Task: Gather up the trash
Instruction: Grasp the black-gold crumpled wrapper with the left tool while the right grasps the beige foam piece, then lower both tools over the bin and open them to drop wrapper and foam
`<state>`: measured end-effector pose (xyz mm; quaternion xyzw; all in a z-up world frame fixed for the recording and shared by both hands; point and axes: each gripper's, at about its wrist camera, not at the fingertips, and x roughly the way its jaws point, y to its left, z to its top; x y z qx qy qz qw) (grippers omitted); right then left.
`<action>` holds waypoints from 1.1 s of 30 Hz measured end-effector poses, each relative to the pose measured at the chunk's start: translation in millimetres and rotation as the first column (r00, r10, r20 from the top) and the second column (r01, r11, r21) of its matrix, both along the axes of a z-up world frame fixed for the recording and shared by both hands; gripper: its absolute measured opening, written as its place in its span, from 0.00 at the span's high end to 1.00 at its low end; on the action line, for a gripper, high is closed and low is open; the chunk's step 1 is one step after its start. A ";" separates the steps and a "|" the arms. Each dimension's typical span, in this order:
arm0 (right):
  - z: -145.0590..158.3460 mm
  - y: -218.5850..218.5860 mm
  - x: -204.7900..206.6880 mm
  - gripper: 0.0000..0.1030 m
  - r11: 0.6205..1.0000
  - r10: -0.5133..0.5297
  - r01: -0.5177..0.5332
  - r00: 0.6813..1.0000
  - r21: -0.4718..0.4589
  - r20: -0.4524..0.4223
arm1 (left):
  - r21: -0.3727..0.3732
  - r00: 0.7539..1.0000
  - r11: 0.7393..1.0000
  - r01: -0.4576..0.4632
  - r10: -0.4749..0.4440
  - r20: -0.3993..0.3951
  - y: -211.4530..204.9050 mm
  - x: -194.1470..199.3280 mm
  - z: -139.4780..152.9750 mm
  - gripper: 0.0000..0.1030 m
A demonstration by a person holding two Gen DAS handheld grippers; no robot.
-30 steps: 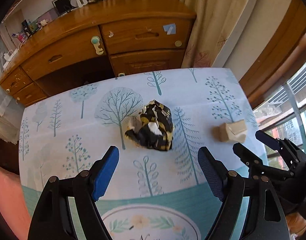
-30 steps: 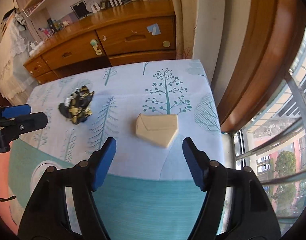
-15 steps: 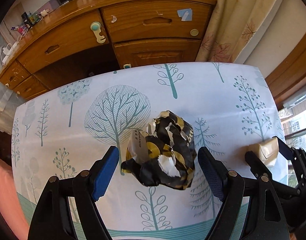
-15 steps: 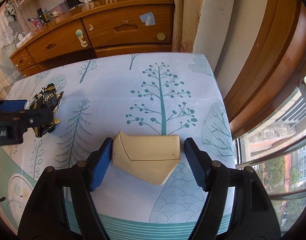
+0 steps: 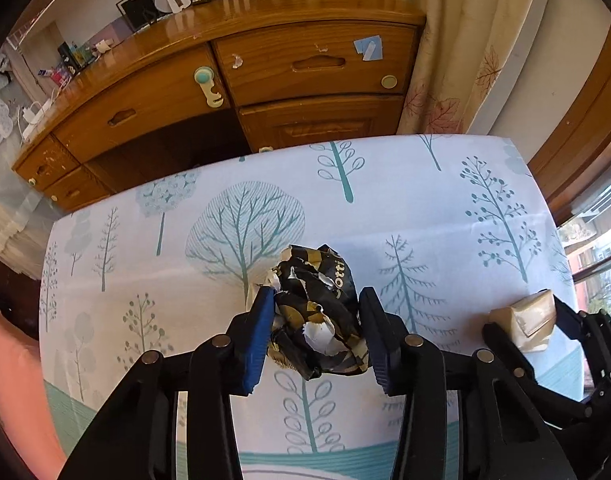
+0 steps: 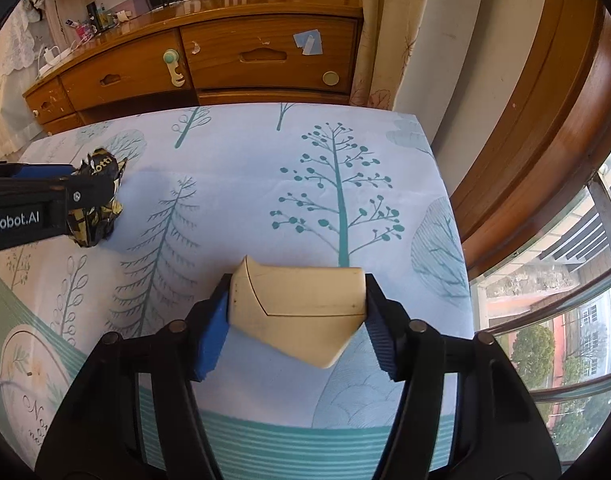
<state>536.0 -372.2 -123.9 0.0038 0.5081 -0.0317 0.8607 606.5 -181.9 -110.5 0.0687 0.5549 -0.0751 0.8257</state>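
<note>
Black-and-gold crumpled wrapper [image 5: 319, 312] sits between the blue pads of the left gripper [image 5: 317, 334]. Jaws have just been closing; both pads now press its sides, so it's clenched on the wrapper. Wrapper is on the tablecloth [image 5: 445, 208], not lifted as far as I can tell. Far right of this view: right gripper [image 5: 523, 322] around the beige box [image 5: 523, 318]. Cloth is pale with a teal tree print, a striped teal band at the near edge. Behind it: wooden desk [image 5: 297, 64] with drawers, clutter on top, leaf-print curtain [image 5: 457, 40] at right.

Right wrist view: right gripper [image 6: 297, 320] has just been closing too; the pads touch both ends of the beige box [image 6: 297, 308], so it grips the box, which rests on the tablecloth [image 6: 245, 184]. Left gripper [image 6: 61, 196] shows at the left edge with the wrapper [image 6: 97, 200] in it. Window [image 6: 553, 320] and curved wooden frame on the right, buildings and trees outside.

Progress, my read: both pieces are grabbed, neither collected. Left to do: lift and drop into a bin. No bin shows in either view.
</note>
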 end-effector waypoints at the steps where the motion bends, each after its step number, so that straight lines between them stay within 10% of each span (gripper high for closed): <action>1: 2.7 2.6 -4.5 0.44 1.000 0.002 -0.002 1.000 0.006 0.004 | -0.004 1.000 1.000 0.000 0.000 0.000 1.0 -3.1 1.6 0.63; 16: 73.6 57.9 -109.5 0.44 0.993 0.034 -0.041 0.998 0.114 0.061 | -0.079 0.998 0.997 0.023 -0.018 0.063 46.7 -130.4 73.1 0.64; 33: 157.2 217.4 -375.2 0.44 0.984 -0.009 -0.009 0.994 0.177 0.105 | -0.165 0.988 0.983 0.077 -0.054 0.143 202.6 -424.6 152.8 0.64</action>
